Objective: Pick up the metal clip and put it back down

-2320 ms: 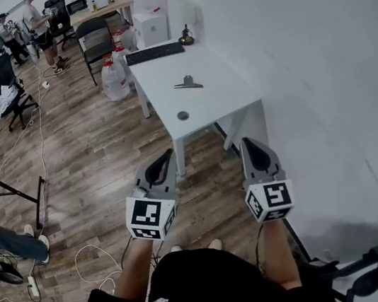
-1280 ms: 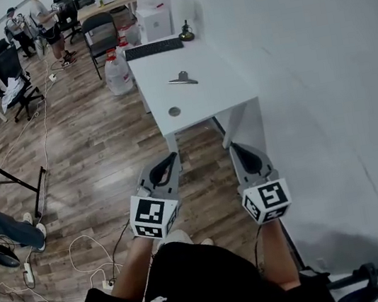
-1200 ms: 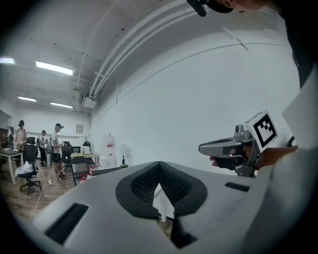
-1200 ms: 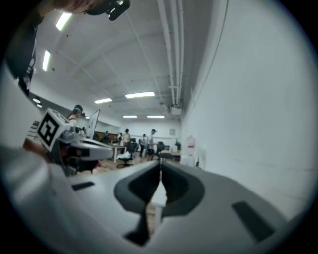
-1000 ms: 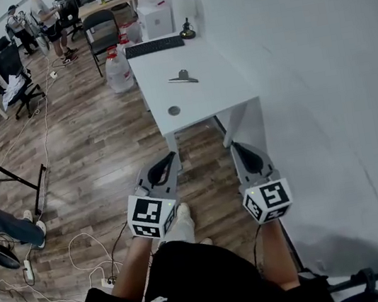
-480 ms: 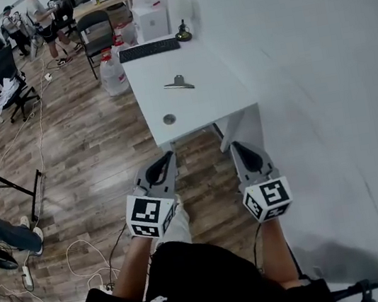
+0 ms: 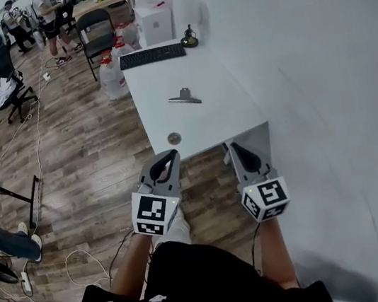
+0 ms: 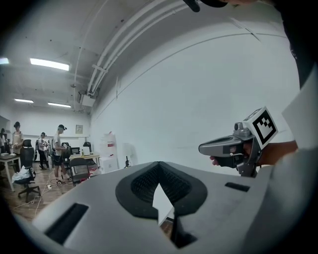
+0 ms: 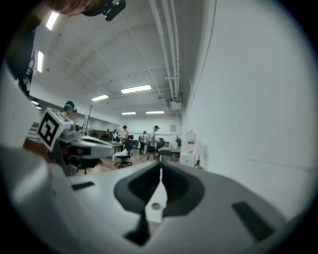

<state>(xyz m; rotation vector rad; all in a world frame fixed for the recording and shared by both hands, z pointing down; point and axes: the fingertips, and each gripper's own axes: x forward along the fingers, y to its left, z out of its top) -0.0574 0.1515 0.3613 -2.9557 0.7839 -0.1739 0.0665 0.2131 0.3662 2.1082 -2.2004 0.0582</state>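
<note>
The metal clip [image 7: 185, 98] lies flat in the middle of the white table [image 7: 224, 105]. Both grippers are held side by side in front of the person's body, short of the table's near edge. The left gripper [image 7: 168, 155] is shut with nothing in it, and its tips point at the table's near left corner. My right gripper [image 7: 233, 146] is shut and empty too, just below the near edge. In the left gripper view the jaws [image 8: 159, 166] meet, with the right gripper [image 8: 233, 147] beside them. The right gripper view also shows closed jaws [image 9: 160, 166].
A small grey round disc [image 7: 174, 139] sits near the table's front edge. A black keyboard [image 7: 152, 56] and a small dark ornament [image 7: 189, 39] are at the far end. A white wall runs along the right. Water jugs [image 7: 113, 77], chairs and floor cables lie left.
The person has stepped closer to the table, so it and the clip now sit nearer the grippers. Both grippers stay shut and side by side.
</note>
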